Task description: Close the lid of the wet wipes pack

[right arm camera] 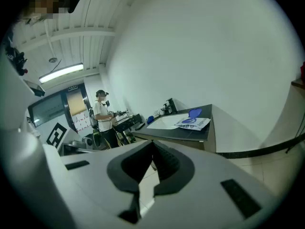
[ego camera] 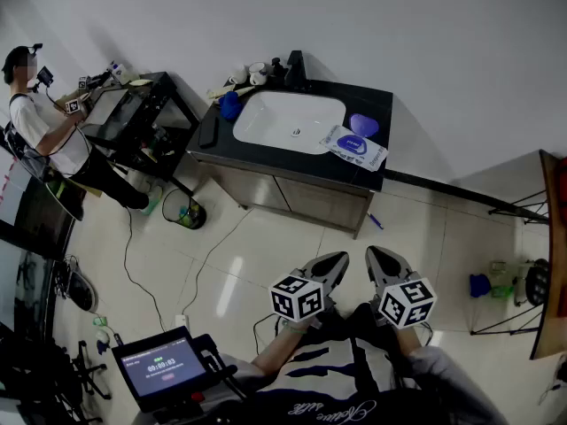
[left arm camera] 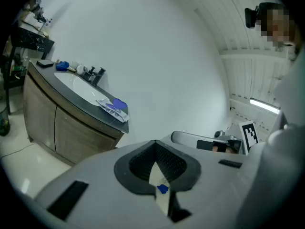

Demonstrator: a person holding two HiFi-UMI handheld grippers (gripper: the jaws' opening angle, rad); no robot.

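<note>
A person holds two grippers low over a tiled floor (ego camera: 266, 255), well apart from a dark vanity surface (ego camera: 379, 104). The fingers of the left gripper (ego camera: 330, 267) are pressed together with nothing between them. The fingers of the right gripper (ego camera: 384, 264) are pressed together too, also gripping nothing. The wet wipes pack (ego camera: 354, 147) lies flat on the surface, just right of the white sink (ego camera: 288, 120). Its blue lid (ego camera: 363, 126) stands open at the pack's far edge.

The wet wipes pack (ego camera: 354, 146) lies on the counter (ego camera: 377, 104), right of the sink (ego camera: 288, 120).
</note>
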